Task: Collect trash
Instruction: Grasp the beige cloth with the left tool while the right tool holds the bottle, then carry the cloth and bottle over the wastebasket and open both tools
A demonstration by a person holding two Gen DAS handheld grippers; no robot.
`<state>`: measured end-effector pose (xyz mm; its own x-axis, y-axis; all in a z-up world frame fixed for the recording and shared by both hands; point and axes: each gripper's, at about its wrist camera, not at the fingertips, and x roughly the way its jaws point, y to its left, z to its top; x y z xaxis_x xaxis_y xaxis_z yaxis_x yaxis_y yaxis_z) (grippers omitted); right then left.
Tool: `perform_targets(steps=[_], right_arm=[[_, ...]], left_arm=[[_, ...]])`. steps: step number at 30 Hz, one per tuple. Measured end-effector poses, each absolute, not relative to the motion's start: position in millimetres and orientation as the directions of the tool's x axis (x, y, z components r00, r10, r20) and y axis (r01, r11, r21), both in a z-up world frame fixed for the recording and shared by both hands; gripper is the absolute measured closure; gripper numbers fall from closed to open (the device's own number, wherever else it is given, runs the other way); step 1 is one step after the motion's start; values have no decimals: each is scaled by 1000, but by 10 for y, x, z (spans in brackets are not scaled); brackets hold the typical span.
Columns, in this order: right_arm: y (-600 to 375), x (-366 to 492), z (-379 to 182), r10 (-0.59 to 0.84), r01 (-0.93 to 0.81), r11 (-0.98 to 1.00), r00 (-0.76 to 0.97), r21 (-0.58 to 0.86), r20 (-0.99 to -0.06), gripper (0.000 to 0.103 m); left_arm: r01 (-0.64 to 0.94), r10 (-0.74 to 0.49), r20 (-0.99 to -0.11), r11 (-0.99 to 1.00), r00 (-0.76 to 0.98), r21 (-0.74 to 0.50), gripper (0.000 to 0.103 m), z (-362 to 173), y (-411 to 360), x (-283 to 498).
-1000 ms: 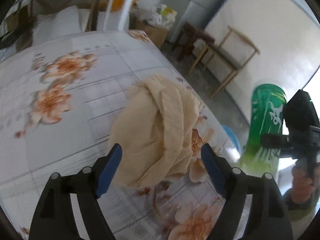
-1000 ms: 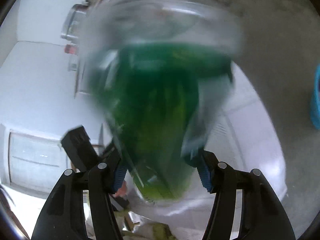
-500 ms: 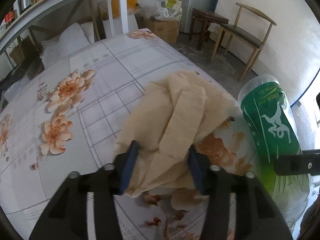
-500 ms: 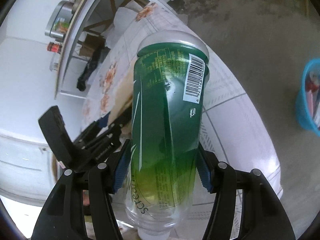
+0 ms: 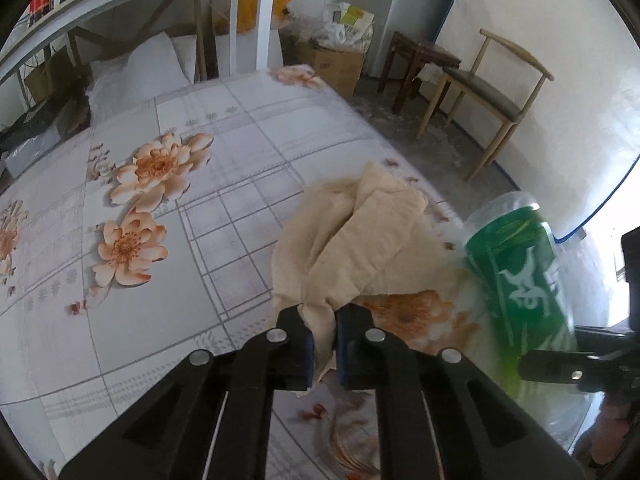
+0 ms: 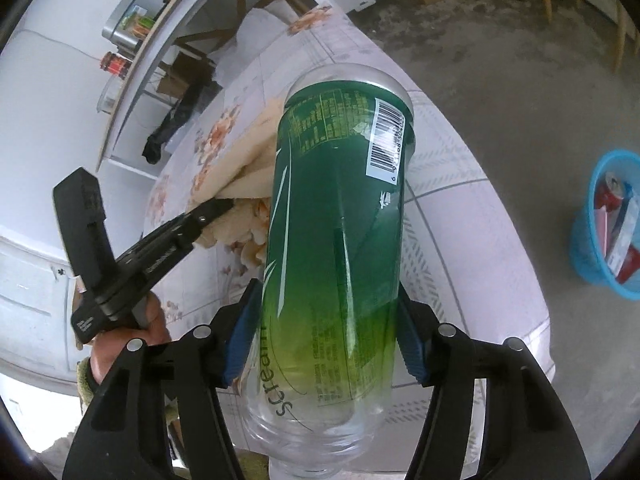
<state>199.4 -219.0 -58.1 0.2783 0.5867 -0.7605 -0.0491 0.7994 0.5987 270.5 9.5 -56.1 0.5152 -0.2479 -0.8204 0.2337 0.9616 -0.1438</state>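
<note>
the left gripper [image 5: 322, 342] has its blue pads pressed together on a fold of the crumpled beige paper [image 5: 352, 240], and the rest of that paper spreads away from the fingers over the flowered tablecloth [image 5: 168, 248], close to the table's right-hand edge; seen from the right wrist camera, the same gripper [image 6: 224, 205] bites the paper [image 6: 244, 160] from the left, with a person's hand [image 6: 132, 344] around its handle; the right gripper [image 6: 324, 332] stands fairly wide, its blue pads bearing on both sides of the green-labelled plastic bottle [image 6: 340, 232], so it has the bottle in hold; the bottle lies along the fingers with its clear base pointing away from the camera and its narrow neck end down near the bottom of the view, and a barcode sits on the label near the base; the clear plastic at both ends looks see-through, and i cannot tell whether any liquid is inside; in the left wrist view the bottle [image 5: 524, 280] leans just right of the paper, over the table's right edge; beyond the table's edge, on the grey floor [image 6: 500, 80], stands a blue basket [image 6: 580, 248], well apart from the bottle; in it lie a red can and some red, white and blue packaging; further off, past the table's far corner, an open cardboard box [image 5: 336, 64] holds a heap of white bags and papers; a wooden chair [image 5: 492, 100] and a dark stool [image 5: 420, 64] stand by the wall.
</note>
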Motion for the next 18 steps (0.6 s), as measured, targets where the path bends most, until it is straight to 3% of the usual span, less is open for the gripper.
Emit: perform_targets(steps=[9,18], right_arm=[[-2715,1772,-610,635,44,719,364,693,-682,45],[-3721,1237,-699,595,195,621,514,760,-618,45]], left_arm=[[342,-334,-767,926,548,-159,96,-114,-308,2468],[539,-486,-765,813,422,-219,96,37,-1414,2311]])
